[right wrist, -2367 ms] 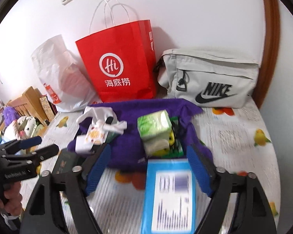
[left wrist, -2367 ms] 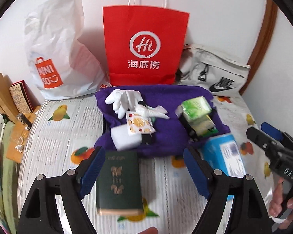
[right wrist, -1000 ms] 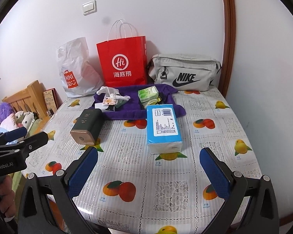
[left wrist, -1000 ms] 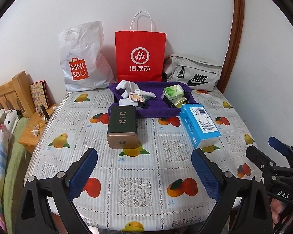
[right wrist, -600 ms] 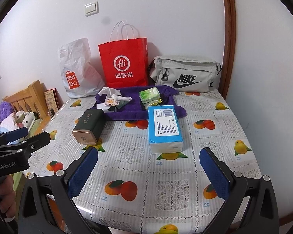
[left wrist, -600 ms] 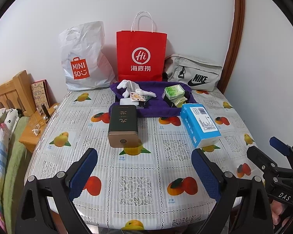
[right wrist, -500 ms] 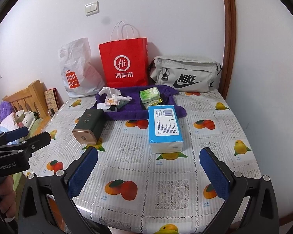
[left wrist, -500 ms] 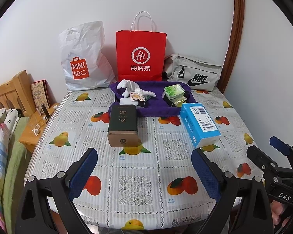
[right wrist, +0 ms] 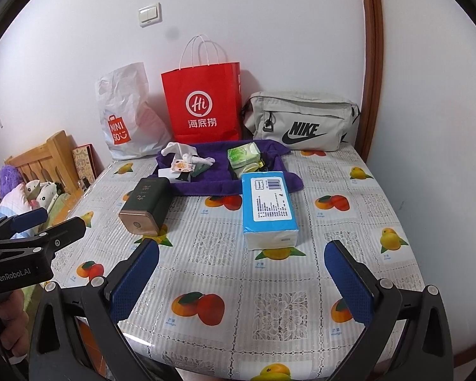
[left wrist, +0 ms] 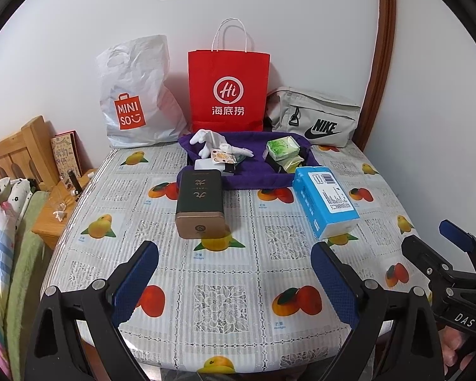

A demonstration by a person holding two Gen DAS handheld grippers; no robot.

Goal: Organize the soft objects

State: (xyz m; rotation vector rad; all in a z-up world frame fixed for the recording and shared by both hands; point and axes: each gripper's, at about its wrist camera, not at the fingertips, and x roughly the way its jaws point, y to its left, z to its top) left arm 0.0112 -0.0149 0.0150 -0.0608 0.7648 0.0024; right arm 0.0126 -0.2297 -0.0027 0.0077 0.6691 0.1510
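Bare tablecloth [right wrist: 225, 263] spans the near edge; both tongs [left wrist: 234, 281] [right wrist: 241, 281] gape, empty

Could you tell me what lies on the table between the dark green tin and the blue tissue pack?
Nothing: between the dark green tin and the blue tissue pack only the fruit-print tablecloth shows, clearest in the left wrist view.

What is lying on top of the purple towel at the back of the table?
On the purple towel lie a white glove, an orange-print packet, a white box and green tissue packs. Smaller dark items among them are too covered to identify.
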